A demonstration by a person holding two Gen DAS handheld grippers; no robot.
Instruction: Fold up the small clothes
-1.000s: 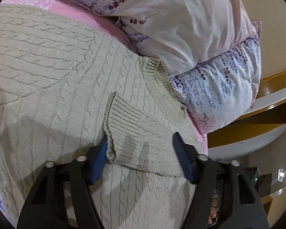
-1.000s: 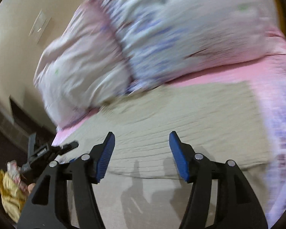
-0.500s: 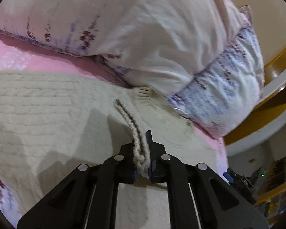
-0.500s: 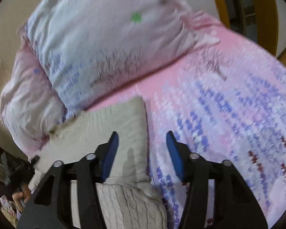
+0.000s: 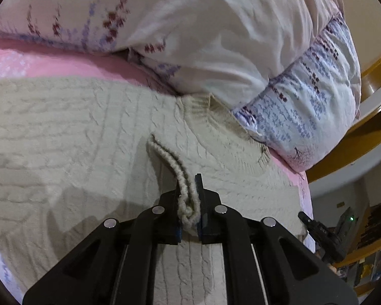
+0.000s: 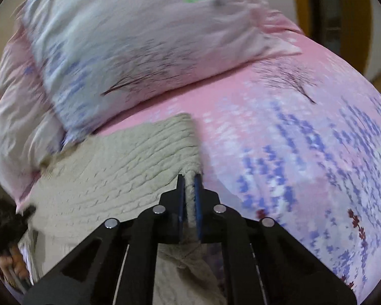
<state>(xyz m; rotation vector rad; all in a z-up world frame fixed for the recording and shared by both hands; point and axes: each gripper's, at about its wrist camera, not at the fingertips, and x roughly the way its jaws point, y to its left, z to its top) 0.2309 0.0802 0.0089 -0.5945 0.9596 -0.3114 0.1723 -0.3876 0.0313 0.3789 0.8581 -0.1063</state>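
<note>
A beige cable-knit sweater (image 5: 71, 132) lies spread on the pink bed sheet, its ribbed neck against the pillows. My left gripper (image 5: 188, 180) is shut on a ribbed edge of the sweater (image 5: 165, 155), likely a sleeve cuff, pinched between the blue pads. In the right wrist view the sweater (image 6: 119, 162) lies at the left. My right gripper (image 6: 189, 178) is shut on its right edge, where the knit meets the sheet.
Two floral pillows (image 5: 216, 33) lie right behind the sweater; they also show in the right wrist view (image 6: 129, 43). The pink floral sheet (image 6: 304, 152) stretches to the right. The wooden bed frame (image 5: 376, 76) and the room floor lie beyond the bed's right edge.
My left gripper closed on the ribbed edge a second ago and still holds it. My right gripper swung over to the sweater's right edge and shut on it.
</note>
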